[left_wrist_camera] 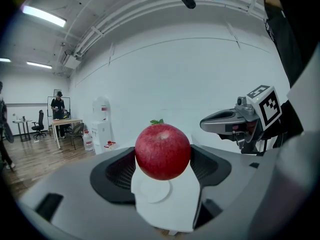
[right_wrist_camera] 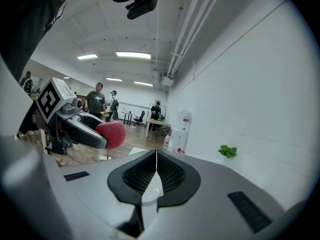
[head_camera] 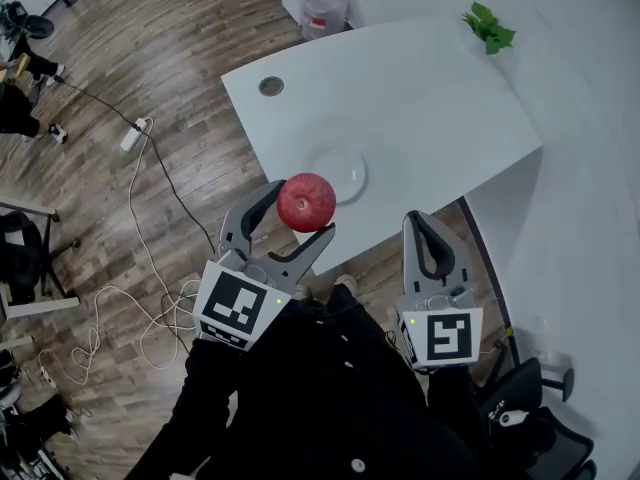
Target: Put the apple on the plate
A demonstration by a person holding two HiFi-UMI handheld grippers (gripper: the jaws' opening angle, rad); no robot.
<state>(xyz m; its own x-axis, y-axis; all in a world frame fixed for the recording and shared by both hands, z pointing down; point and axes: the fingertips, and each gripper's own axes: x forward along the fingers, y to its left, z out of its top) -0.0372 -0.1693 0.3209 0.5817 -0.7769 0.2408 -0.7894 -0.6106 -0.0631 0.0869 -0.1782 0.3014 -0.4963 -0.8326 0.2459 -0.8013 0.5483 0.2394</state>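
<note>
Smooth white table (head_camera: pixel 430 98) with a curved near edge, against a white wall, over grey-brown wood-plank floor (head_camera: pixel 150 58). Beyond the far edge, a clear water jug (head_camera: pixel 326 6) with a red cap. On the tabletop's far right, a green leafy sprig (head_camera: pixel 489 26). Pale power strip (head_camera: pixel 133 134) and cable on the planks at left. Close to the near edge, a shallow, glossy, round white plate (head_camera: pixel 345 173). In the air by its near left rim, a round, shiny red apple (head_camera: pixel 306 202), clamped between the ribbed black pads of the left gripper (head_camera: pixel 302 208). Further right, the right gripper (head_camera: pixel 425 223), jaws pressed together on nothing.
</note>
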